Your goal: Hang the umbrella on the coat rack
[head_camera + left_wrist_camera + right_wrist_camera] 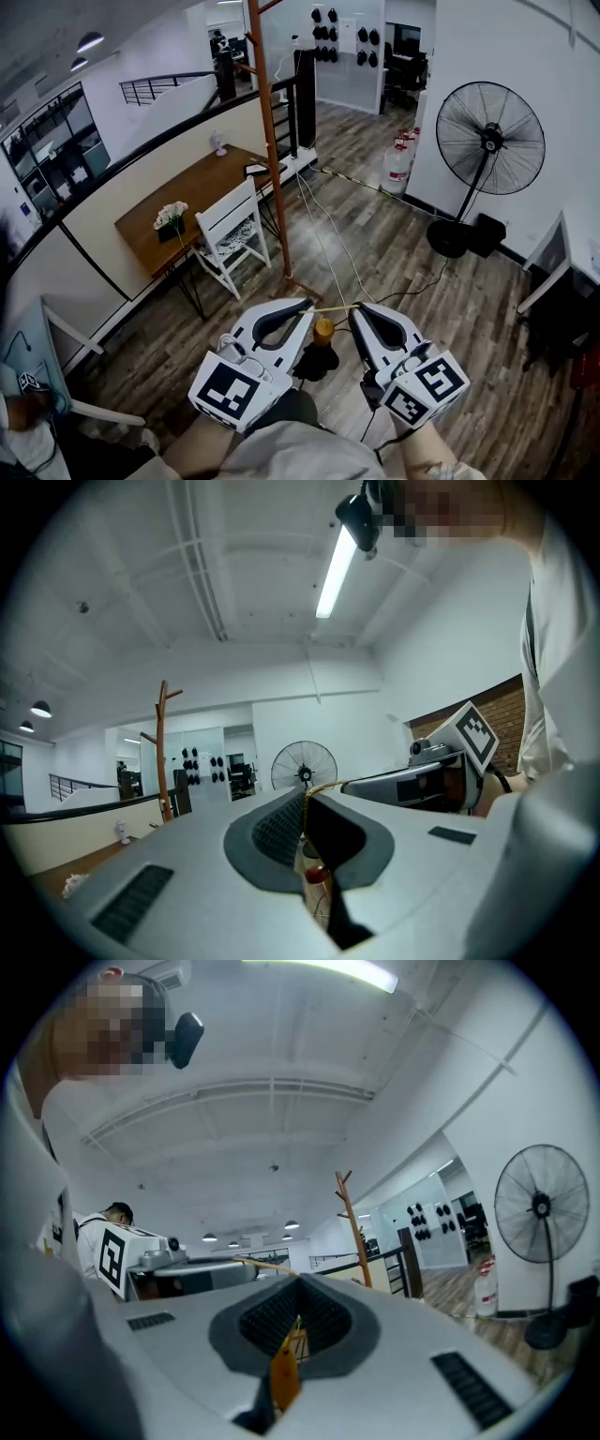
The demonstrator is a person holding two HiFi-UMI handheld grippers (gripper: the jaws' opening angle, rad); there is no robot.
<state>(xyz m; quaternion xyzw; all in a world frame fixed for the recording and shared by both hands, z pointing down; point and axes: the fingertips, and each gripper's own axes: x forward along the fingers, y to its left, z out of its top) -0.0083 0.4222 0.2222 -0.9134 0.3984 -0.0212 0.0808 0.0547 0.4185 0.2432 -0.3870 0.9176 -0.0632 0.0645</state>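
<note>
left tool (307, 303) and right tool (360, 308), each tight on the cord (334, 308) of one umbrella (323, 331); one coat rack (271, 141) ahead

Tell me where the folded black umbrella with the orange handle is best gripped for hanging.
Probably the thin yellow cord loop on its orange handle, pinched from both sides, as the left gripper and right gripper do. The folded black umbrella hangs handle-up beneath, so the taut loop could slip over a wooden coat rack peg.
</note>
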